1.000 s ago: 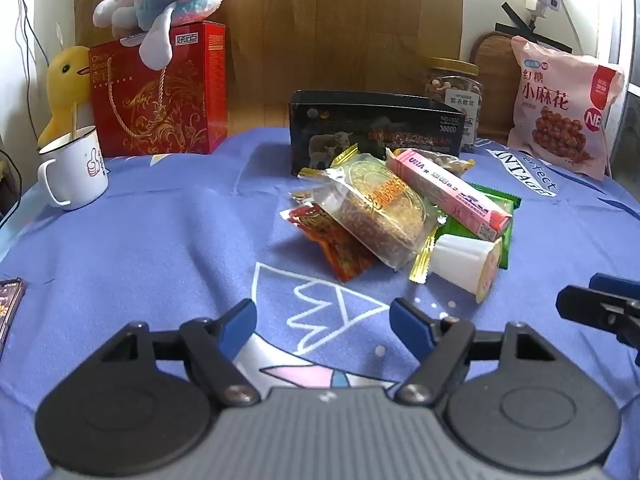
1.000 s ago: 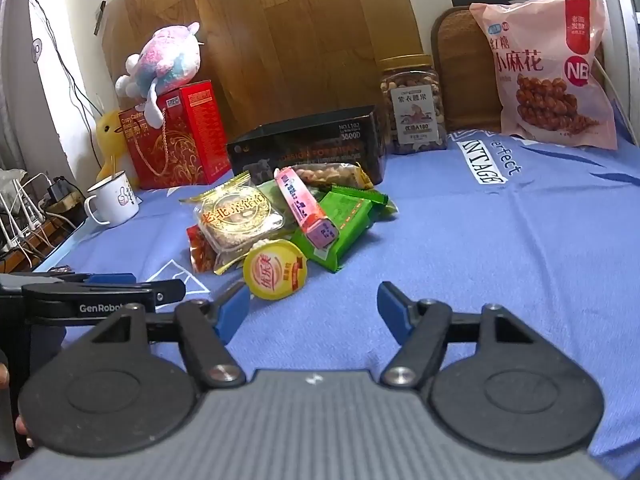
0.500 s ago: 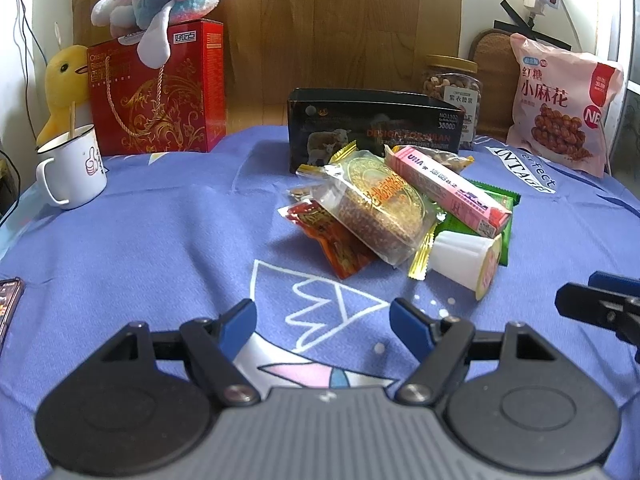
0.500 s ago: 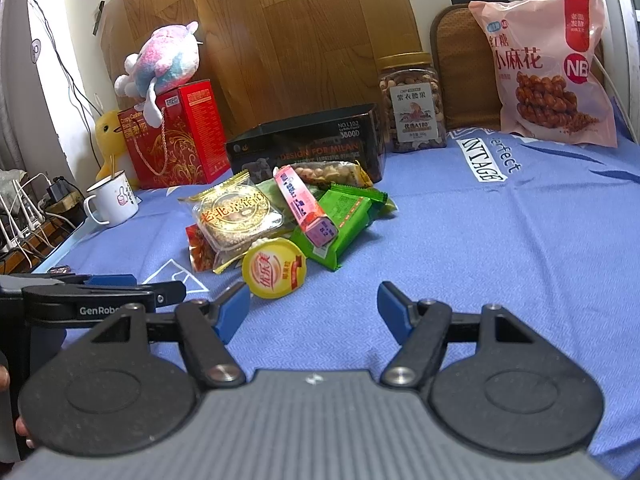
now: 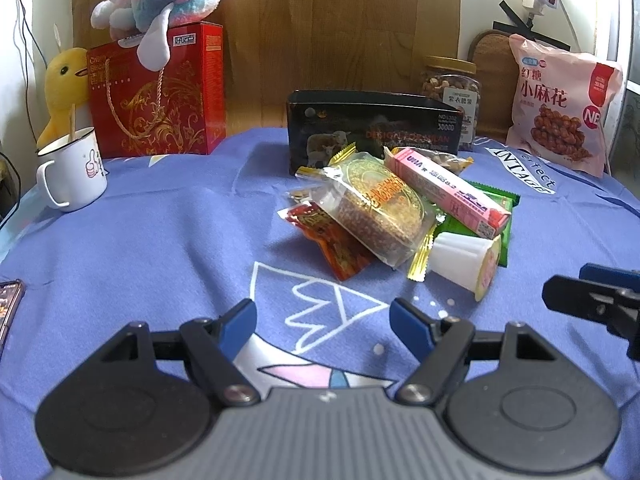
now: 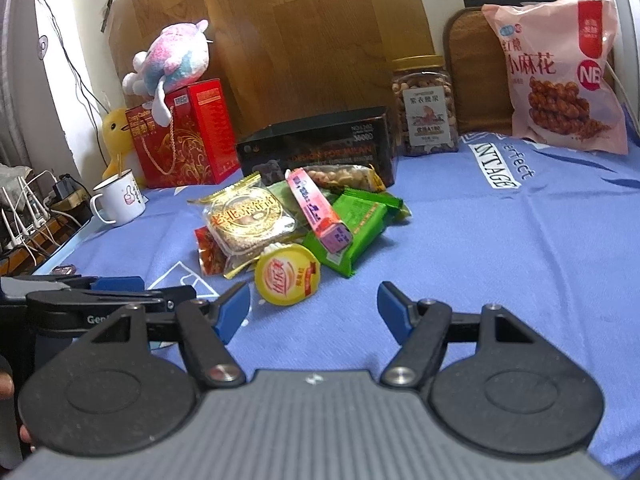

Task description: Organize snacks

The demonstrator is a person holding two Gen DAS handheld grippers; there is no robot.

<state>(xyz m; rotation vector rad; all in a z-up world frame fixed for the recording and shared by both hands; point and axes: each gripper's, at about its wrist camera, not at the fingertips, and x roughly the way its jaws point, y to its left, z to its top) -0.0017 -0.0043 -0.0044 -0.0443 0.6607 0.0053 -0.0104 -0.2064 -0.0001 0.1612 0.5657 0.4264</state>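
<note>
Left tool (image 5: pixel 320 316) and right tool (image 6: pixel 314 306) gape empty before the snack pile.
Best first pick: jelly cup (image 6: pixel 287 277), nearest, free at pile's near edge.

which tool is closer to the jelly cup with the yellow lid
Right. The right tool sits just in front of the jelly cup, lid facing it. The left tool is farther off, the cup up to its right.
</note>
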